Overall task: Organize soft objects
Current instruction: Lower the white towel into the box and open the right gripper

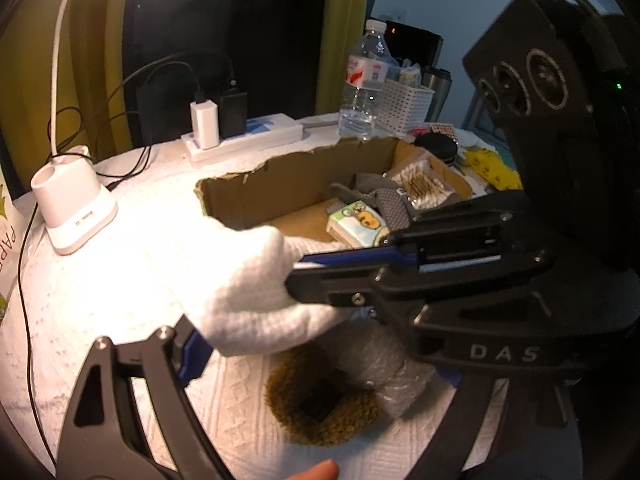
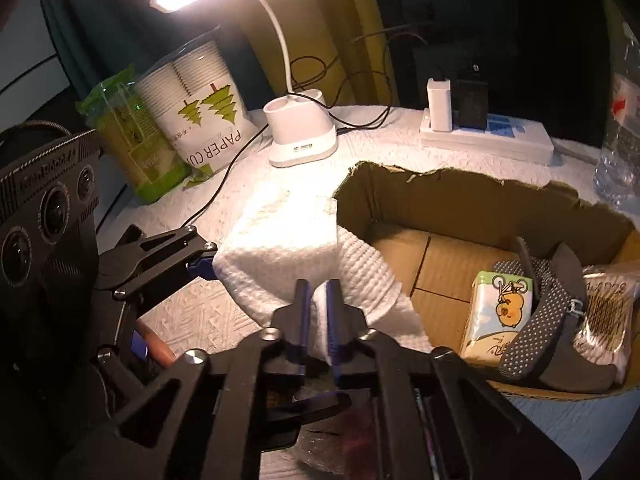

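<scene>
Right gripper point(image 2: 318, 308) has its jaws pinched narrow on an edge of the white knitted cloth point(image 2: 304, 256), with only a thin fold of fabric between the blue pads. Left gripper point(image 1: 240, 320) stands wide; one finger lies against the far side of the same cloth and the other is out of clear sight behind the right tool, so the pictures do not show it clamping anything. The cloth is bunched on the white table cover point(image 1: 120, 280), hard against the near corner of the cardboard box point(image 2: 460, 208), one flap hanging over the rim. Risks, as judged: the hold takes so little fabric that the cloth may slip free when lifted; the trailing bulk may catch the torn rim and drag or tip the light box; the two tools sit close enough to foul each other; the lamp base point(image 1: 74, 208) and its cable lie within sweep. Box contents: a tissue pack point(image 2: 500, 316) printed with a cartoon, a dark dotted insole or strap point(image 2: 540, 320), and a wrapped packet point(image 2: 608, 312) at the far end; the near half of the floor is bare. Outside the box, below the grippers, lie a brown fuzzy ring point(image 1: 320, 404) and a bubble-wrapped bundle point(image 1: 384, 364), not yet stowed
</scene>
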`<act>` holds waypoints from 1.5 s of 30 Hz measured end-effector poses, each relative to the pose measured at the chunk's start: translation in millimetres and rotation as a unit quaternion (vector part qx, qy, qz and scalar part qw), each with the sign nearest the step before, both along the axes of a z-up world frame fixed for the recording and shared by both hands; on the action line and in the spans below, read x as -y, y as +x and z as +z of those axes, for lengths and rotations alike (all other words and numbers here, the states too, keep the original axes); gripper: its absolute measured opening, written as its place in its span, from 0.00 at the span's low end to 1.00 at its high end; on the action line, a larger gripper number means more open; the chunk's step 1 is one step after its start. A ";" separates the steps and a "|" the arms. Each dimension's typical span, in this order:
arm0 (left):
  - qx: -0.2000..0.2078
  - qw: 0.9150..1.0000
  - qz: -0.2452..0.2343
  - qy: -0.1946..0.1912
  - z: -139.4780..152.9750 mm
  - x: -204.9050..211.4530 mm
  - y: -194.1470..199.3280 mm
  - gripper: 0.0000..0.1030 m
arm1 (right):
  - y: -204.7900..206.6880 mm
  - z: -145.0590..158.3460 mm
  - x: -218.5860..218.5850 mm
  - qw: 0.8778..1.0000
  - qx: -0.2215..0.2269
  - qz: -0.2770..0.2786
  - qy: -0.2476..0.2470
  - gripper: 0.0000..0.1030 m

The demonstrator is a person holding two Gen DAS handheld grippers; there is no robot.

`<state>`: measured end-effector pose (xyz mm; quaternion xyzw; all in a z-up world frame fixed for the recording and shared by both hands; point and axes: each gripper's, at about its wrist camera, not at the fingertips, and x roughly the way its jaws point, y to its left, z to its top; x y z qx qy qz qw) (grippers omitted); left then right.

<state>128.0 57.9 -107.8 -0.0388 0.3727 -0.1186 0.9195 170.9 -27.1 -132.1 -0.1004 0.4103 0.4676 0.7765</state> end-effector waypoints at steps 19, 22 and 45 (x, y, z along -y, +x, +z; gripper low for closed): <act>0.005 0.998 0.058 -0.005 9.6 -25.9 -6.5 0.86 | 29.4 5.1 28.6 0.995 0.044 -0.089 -0.004 0.04; 0.006 0.997 0.072 -0.007 10.7 -32.6 -8.1 0.86 | 30.5 -9.0 17.9 0.996 0.030 -0.083 -0.020 0.05; 0.016 0.995 0.097 -0.012 24.4 -23.9 -29.0 0.86 | -12.4 25.7 64.6 0.990 0.078 -0.118 -0.014 0.45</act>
